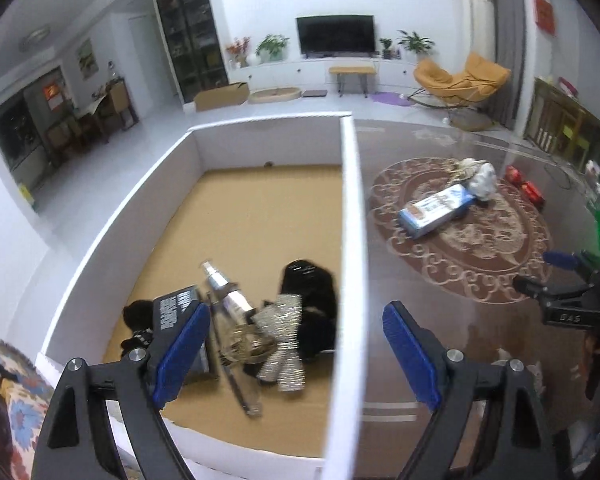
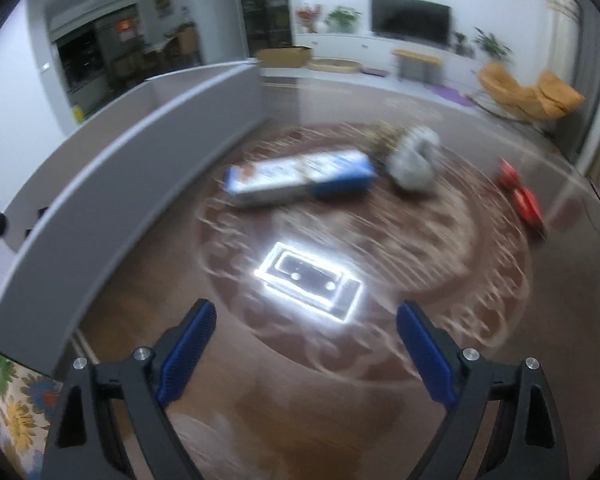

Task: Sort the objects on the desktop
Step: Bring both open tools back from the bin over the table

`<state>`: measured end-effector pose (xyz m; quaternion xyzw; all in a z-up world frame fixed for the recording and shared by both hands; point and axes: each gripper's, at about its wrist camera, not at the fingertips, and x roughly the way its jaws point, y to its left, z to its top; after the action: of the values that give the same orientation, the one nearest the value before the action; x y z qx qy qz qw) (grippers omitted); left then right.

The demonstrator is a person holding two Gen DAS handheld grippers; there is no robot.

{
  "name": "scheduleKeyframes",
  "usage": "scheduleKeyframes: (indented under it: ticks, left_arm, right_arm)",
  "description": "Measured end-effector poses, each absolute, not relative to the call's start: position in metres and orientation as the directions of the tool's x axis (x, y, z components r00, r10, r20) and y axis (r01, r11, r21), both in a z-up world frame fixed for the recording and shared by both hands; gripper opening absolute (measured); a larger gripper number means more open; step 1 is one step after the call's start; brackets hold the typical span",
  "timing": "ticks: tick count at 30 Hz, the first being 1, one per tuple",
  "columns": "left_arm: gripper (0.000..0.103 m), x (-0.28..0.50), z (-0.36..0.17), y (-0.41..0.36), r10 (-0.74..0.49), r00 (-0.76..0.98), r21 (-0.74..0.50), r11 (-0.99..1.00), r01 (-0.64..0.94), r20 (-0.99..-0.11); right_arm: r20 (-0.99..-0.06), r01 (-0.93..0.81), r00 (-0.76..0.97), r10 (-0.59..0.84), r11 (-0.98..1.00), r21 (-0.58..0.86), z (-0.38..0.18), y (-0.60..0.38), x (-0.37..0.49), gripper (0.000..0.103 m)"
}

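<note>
My left gripper [image 1: 296, 340] is open and empty above the near right wall of a white cardboard box [image 1: 350, 240]. In the box lie a silver spray bottle [image 1: 230, 296], a silver bow [image 1: 284, 340], a black item [image 1: 312, 300] and a dark packet [image 1: 178, 308]. My right gripper [image 2: 306, 344] is open and empty above the glass table. On the table lie a blue-white carton [image 2: 300, 178] [image 1: 436, 210], a grey crumpled bag [image 2: 416, 160] [image 1: 482, 178] and red packets [image 2: 520, 196] [image 1: 526, 188]. The right gripper also shows in the left wrist view [image 1: 556, 276].
The glass table [image 2: 260, 400] shows a patterned round rug [image 2: 440, 280] beneath it and a bright lamp reflection [image 2: 308, 282]. The box wall [image 2: 120, 184] stands left of my right gripper. A floral cloth [image 2: 8, 400] lies at the near left.
</note>
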<state>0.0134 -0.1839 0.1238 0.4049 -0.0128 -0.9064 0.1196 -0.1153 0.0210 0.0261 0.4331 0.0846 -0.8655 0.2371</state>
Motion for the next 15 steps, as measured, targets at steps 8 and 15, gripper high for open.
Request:
scheduleKeyframes:
  ticks: [8, 15]
  left_arm:
    - [0.092, 0.018, 0.134, -0.104, 0.019, -0.694, -0.003, -1.000, -0.024, -0.720]
    - [0.094, -0.014, 0.072, -0.032, 0.140, -0.588, -0.072, -0.988, -0.137, -0.796]
  right_arm:
    - [-0.807, 0.337, -0.554, -0.203, -0.941, 0.005, 0.005, 0.110, -0.108, 0.092]
    - [-0.807, 0.222, -0.576, -0.128, -0.975, -0.004, -0.003, 0.162, -0.116, 0.092]
